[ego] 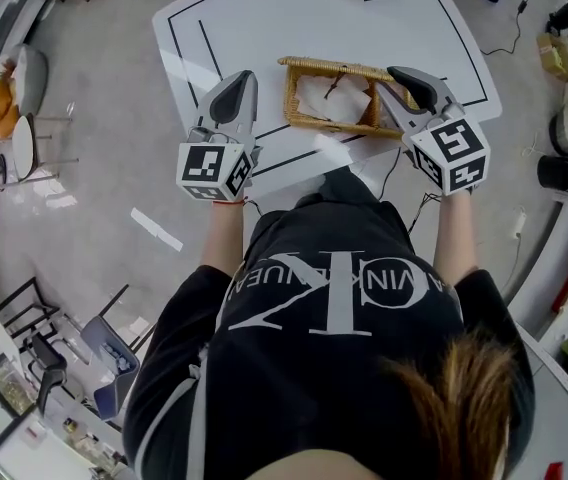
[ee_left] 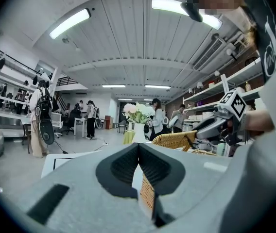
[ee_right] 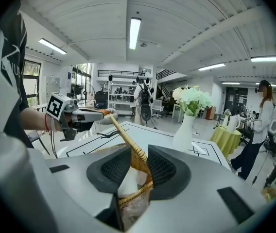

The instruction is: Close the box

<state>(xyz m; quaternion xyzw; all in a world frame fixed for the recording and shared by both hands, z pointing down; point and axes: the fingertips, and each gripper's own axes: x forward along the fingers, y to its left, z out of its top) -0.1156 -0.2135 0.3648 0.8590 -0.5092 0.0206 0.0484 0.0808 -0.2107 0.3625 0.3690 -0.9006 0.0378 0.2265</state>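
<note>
"Where was the right tool (ee_right: 139,153)?"

"Its jaws stood apart around the right end of the raised lid (ee_right: 121,125), seemingly not pinching it. The left tool (ee_left: 138,148) was closed on nothing, near the left end of the box (ego: 329,106)."

"Which step, then?"

"Lid still up, I'd say. The next move called for lowering it onto the rim."

"Room?"

"The box sat near the front edge of the surface (ego: 264,18). A vase (ee_right: 183,130) stood well beyond it."

shirt (ego: 339,298) | big white letters "CK" stood on it, upside down | small letters across them read only partly: "VIN K" | nothing else could be read
</note>
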